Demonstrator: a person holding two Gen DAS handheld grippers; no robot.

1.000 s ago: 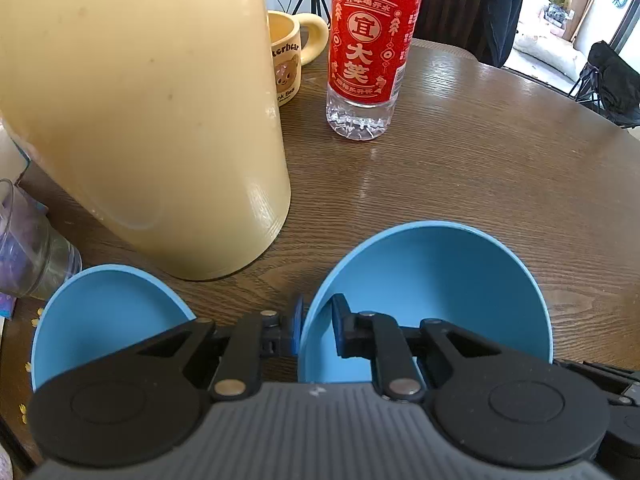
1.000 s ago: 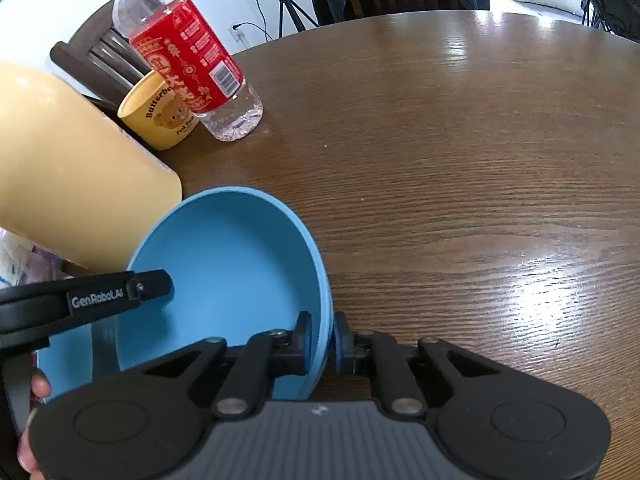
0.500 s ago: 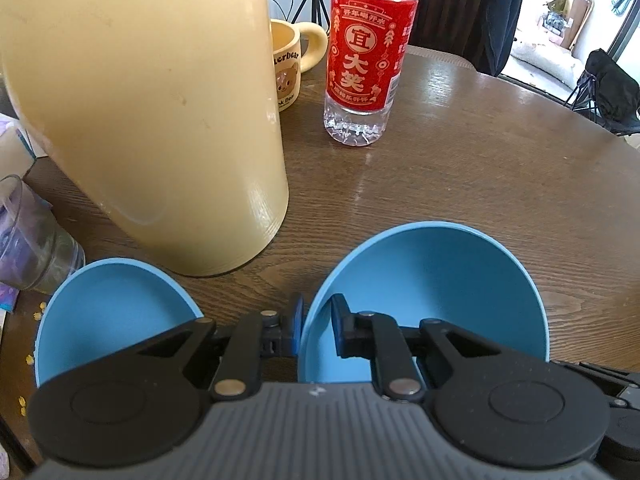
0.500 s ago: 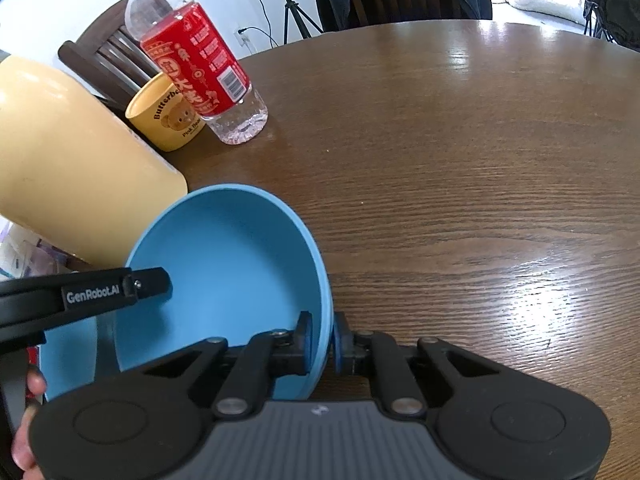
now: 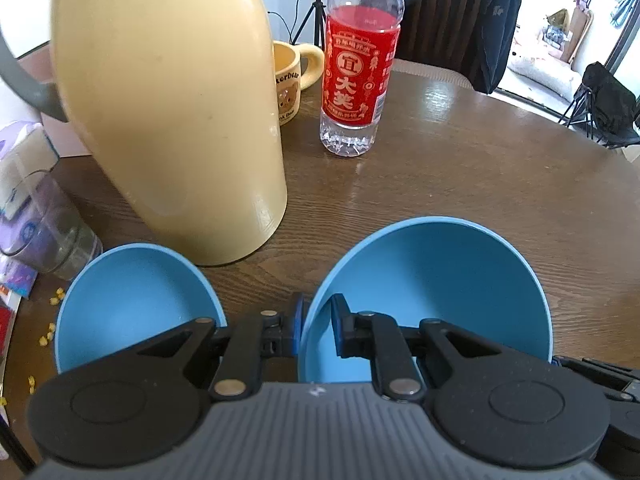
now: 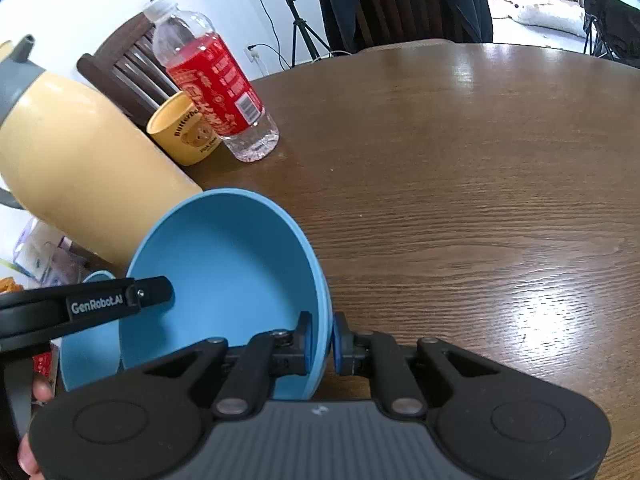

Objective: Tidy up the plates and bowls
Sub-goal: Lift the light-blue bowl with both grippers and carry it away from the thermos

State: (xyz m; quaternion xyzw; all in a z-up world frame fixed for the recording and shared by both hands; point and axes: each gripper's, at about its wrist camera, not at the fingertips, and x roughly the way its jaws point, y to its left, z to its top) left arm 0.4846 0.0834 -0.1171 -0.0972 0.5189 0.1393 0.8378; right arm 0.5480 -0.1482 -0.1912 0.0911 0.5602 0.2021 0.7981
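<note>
A blue bowl (image 5: pixel 432 292) hangs tilted above the brown wooden table (image 5: pixel 480 184), held from both sides. My left gripper (image 5: pixel 318 328) is shut on its left rim, one pad outside and one inside. My right gripper (image 6: pixel 320 340) is shut on the opposite rim of the same bowl (image 6: pixel 224 280). In the right wrist view a finger (image 6: pixel 120 300) of the left gripper reaches over the bowl's far side. A second blue bowl (image 5: pixel 132 300) sits lower, to the left, partly hidden behind the left gripper's body; it also shows in the right wrist view (image 6: pixel 86 344).
A tall yellow thermos jug (image 5: pixel 168 112) stands close behind the bowls. Behind it are a yellow bear mug (image 5: pixel 290 80) and a red-labelled water bottle (image 5: pixel 356 72). A glass cup (image 5: pixel 48 224) and scattered corn kernels (image 5: pixel 56 304) lie at the left edge. Chairs stand beyond the table.
Both grippers have risen with the blue bowl still pinched between them. The jug, mug and bottle now sit lower in the views and more of the room shows.
</note>
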